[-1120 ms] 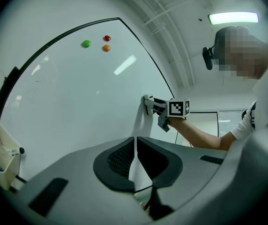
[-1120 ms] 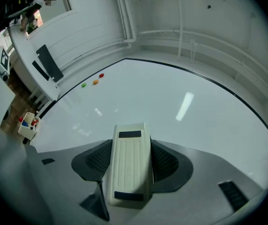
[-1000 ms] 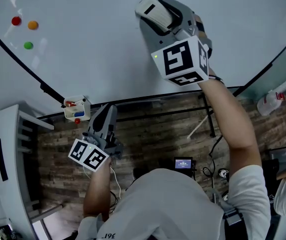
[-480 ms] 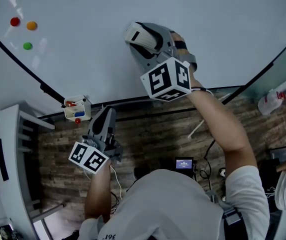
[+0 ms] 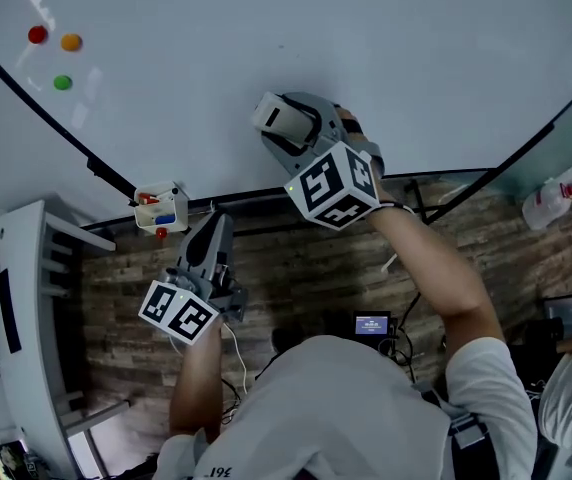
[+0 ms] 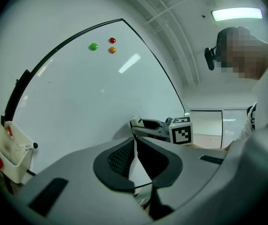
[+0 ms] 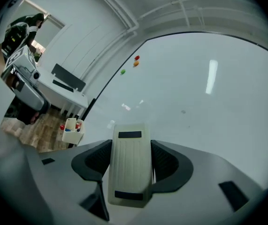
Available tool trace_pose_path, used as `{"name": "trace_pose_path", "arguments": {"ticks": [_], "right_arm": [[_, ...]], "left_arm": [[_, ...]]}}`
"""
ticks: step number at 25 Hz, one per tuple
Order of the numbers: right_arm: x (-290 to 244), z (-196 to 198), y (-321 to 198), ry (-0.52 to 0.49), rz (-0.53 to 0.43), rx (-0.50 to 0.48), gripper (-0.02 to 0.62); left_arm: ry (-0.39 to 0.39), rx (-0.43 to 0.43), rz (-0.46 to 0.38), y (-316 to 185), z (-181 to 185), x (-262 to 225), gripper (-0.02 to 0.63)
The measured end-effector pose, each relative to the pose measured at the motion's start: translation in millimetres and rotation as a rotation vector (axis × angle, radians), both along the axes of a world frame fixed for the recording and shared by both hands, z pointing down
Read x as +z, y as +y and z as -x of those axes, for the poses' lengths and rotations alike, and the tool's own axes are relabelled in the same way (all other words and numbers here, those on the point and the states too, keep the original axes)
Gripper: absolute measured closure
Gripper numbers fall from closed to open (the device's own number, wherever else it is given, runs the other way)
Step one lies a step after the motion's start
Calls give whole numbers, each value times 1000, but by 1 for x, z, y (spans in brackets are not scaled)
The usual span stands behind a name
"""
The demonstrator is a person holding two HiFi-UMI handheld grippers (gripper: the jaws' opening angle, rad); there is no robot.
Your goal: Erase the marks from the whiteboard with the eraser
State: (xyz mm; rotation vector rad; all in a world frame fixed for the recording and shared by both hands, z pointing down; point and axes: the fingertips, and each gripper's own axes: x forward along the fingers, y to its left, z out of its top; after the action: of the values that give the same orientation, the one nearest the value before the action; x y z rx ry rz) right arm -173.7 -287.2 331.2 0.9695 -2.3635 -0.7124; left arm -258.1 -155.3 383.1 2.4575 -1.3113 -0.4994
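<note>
Cool, even indoor light, moderately bright. Ceiling strip lamp [image 6: 237,14] glares, slightly blown out. Pale streaks of reflected glare on whiteboard [image 5: 366,48] in all views. Floor [image 5: 306,268] dimmer. Gripper views: strong fisheye bending, black vignetted corners, nearest foreground soft.

The broad white whiteboard [image 5: 266,28] is spreading across the wall ahead. Three small round red, orange and green magnets [image 5: 70,41] are sitting at its upper left. A small white plastic marker holder [image 5: 159,208] is hanging at its lower edge, left of centre. The cream rectangular plastic eraser [image 5: 284,118] is sitting between the right claw's [image 5: 288,128] jaws, before the board's lower middle. The left claw [image 5: 214,230] is hovering below that edge, just right of the holder, over the brown wood-plank floor [image 5: 296,268].
</note>
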Motion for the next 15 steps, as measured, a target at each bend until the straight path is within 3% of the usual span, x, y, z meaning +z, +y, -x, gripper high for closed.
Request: {"name": "trace_pose_path", "arguments": {"ticks": [6, 15], "right_arm": [[-6, -32, 34, -113, 53, 42, 325], [-10, -122, 80, -323, 117, 181, 325]], "left_arm": [[-7, 21, -6, 7, -9, -3, 598], [-16, 84, -19, 22, -42, -9, 598]]}}
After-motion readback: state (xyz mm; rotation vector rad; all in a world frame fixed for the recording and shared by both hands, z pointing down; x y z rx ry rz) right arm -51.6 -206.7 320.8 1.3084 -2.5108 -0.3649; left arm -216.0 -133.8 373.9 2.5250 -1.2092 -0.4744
